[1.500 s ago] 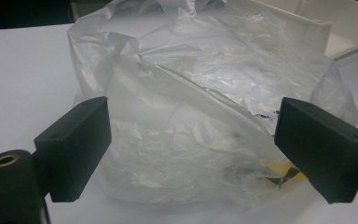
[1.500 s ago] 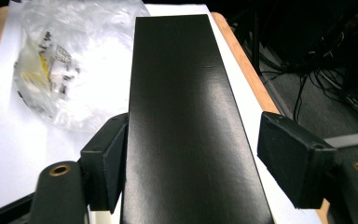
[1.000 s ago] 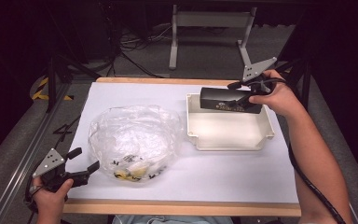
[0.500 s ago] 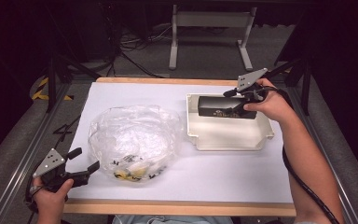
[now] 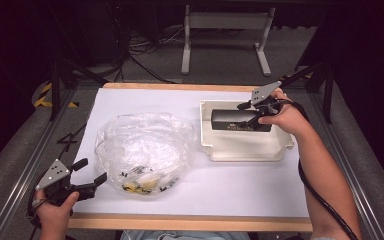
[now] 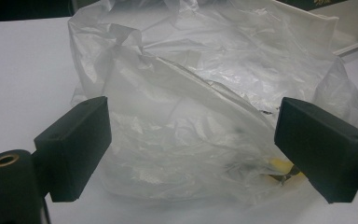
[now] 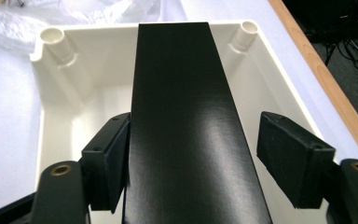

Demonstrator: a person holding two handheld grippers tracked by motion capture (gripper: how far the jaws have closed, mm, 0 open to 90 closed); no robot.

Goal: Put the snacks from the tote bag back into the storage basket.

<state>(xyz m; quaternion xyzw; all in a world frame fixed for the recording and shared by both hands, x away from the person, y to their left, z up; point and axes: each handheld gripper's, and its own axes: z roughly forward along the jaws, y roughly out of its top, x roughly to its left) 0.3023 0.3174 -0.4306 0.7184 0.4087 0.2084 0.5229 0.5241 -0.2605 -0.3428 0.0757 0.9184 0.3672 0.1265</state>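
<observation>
White paper covers the table (image 5: pixel 145 102), with dark floor and cables beyond its far edge. At the far right sits a cream plastic tray (image 5: pixel 245 147), and a long black box (image 5: pixel 235 120) lies inside it along the far wall. The right gripper (image 5: pixel 249 113) is at the box's right end. In the right gripper view its jaws stand apart around the box (image 7: pixel 186 130): the left jaw touches the box's side, the right jaw is clear of it, so nothing is clamped. The step in hand looks like letting the box go in the tray. To do it well, spread the jaws until both are clear, then draw straight back along the box's length so neither pad drags it, and lift clear of the tray wall (image 7: pixel 284 88). The left gripper (image 5: pixel 91 172) waits at the near left corner, jaws wide open and empty, facing a crumpled clear plastic bag (image 6: pixel 205 107) just beside the tray.
</observation>
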